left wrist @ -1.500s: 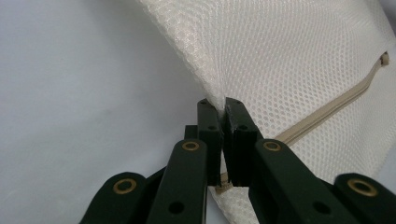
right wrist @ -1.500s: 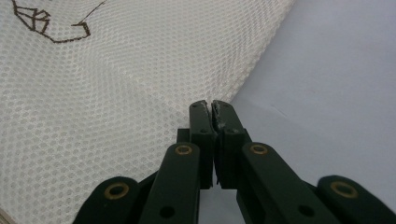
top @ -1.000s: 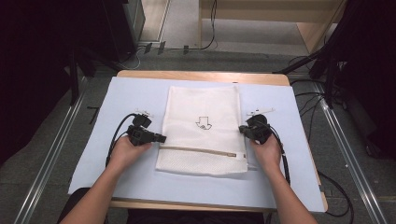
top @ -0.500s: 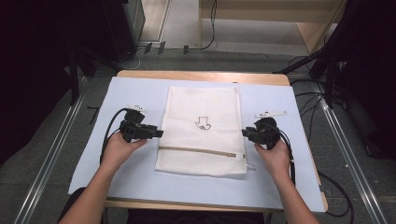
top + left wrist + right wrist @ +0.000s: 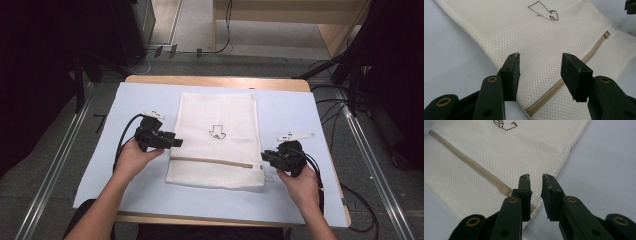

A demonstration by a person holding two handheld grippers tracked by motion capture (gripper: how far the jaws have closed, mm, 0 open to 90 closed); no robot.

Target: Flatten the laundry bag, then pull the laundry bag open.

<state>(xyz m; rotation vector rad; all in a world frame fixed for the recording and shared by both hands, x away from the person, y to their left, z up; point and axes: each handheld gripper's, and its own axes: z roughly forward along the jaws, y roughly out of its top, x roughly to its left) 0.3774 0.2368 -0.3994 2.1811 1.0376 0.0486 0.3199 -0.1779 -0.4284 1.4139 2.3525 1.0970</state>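
The right gripper (image 5: 535,178) hovers at the mesh bag's (image 5: 215,142) right edge, jaws narrowly parted, holding nothing; the left gripper (image 5: 540,58) hangs over its left edge, jaws wide; the cream bag lies flat mid-table on a pale blue sheet (image 5: 300,112), tan zipper (image 5: 215,162) across its near part; beyond, a drawn arrow outline (image 5: 217,132); no readable writing.

Even overhead light brightens the desk (image 5: 300,115) while its surroundings sink into darkness (the high view is soft, slightly grainy); close fingers (image 5: 511,72) look mildly blurred.
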